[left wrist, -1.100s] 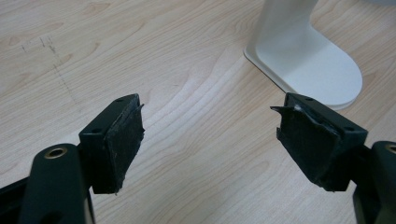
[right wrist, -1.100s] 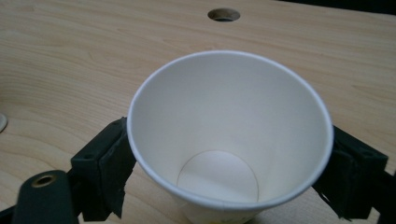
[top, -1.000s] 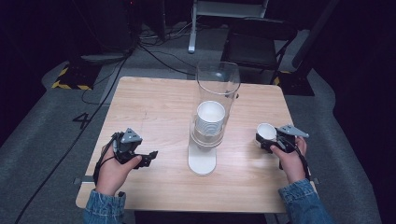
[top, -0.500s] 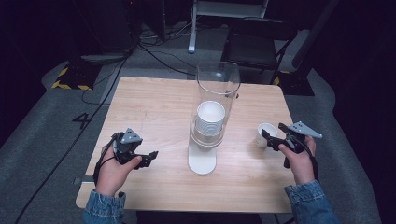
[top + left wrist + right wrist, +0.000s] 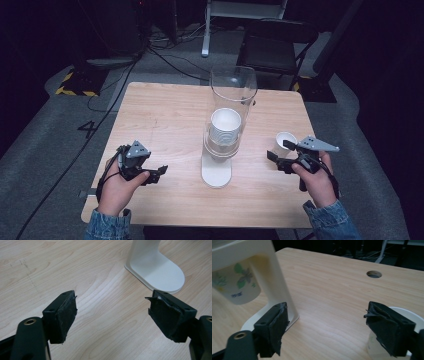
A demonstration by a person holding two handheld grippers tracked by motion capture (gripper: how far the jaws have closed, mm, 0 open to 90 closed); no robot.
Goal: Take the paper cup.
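A cup dispenser [image 5: 233,95] stands mid-table: a clear tube over a stack of white paper cups [image 5: 225,125] on a white base [image 5: 216,172]. One loose white cup [image 5: 285,139] stands upright on the table to its right. My right gripper [image 5: 277,149] is open just beside this cup. In the right gripper view the cup [image 5: 412,315] sits partly behind the right-hand jaw of that gripper [image 5: 327,310]. The dispenser's stand [image 5: 278,282] and a flower-printed cup [image 5: 237,282] are on the left. My left gripper [image 5: 159,173] rests open and empty; the left gripper [image 5: 112,300] faces the base [image 5: 157,272].
The wooden table [image 5: 170,120] has a round cable hole [image 5: 374,274] near its far right side. Beyond the far edge are a chair [image 5: 280,45], floor cables and dark equipment. Bare wood lies between the left gripper and the dispenser base.
The right gripper has shifted slightly beside the loose cup, which stays where it was. The left hand and gripper have not moved.
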